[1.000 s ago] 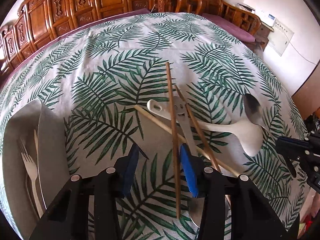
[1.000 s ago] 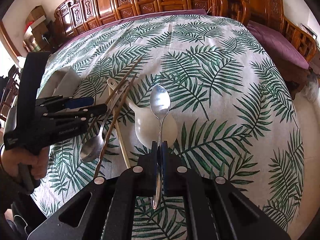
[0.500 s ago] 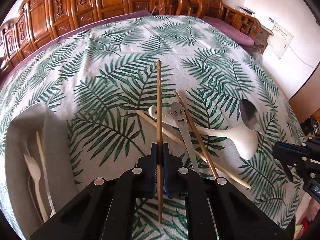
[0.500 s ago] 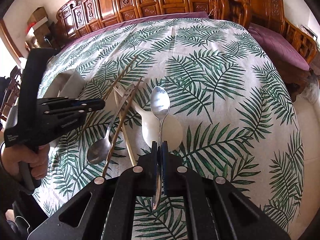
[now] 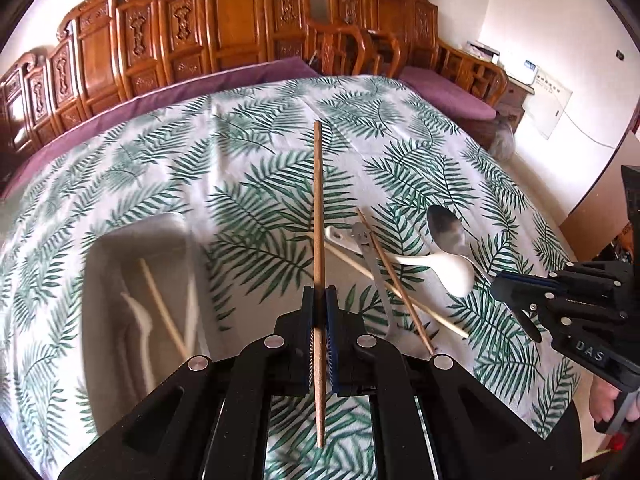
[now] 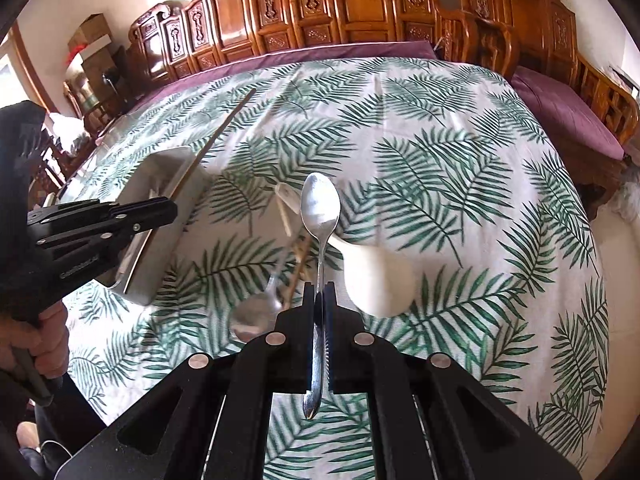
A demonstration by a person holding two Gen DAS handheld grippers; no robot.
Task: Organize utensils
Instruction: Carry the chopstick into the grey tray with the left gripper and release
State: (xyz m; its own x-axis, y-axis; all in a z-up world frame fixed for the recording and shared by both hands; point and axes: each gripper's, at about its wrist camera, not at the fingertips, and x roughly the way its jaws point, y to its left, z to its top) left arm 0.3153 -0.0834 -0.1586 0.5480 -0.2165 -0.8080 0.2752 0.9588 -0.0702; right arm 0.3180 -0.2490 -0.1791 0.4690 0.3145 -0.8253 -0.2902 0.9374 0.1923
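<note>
My left gripper [image 5: 319, 296] is shut on a brown chopstick [image 5: 318, 208] and holds it above the table, pointing away; it also shows in the right wrist view [image 6: 216, 140]. My right gripper [image 6: 319, 292] is shut on a metal spoon [image 6: 320, 206], held above the table, bowl forward. On the palm-leaf tablecloth lie a white ladle [image 5: 448, 266], a second brown chopstick [image 5: 394, 280], a pale chopstick [image 5: 400, 292] and another metal spoon [image 6: 256, 316], crossed in a pile. A grey tray [image 5: 104, 256] at the left holds a white fork and pale sticks.
The table [image 6: 440, 128] is round with a leaf-print cloth. Carved wooden chairs [image 5: 240, 28] and purple cushions ring its far side. The right gripper's body [image 5: 576, 304] is at the right edge of the left wrist view.
My left gripper shut on the brown chopstick and lifted it off the pile. My right gripper rose with the metal spoon. The tray now sits closer to the left gripper.
</note>
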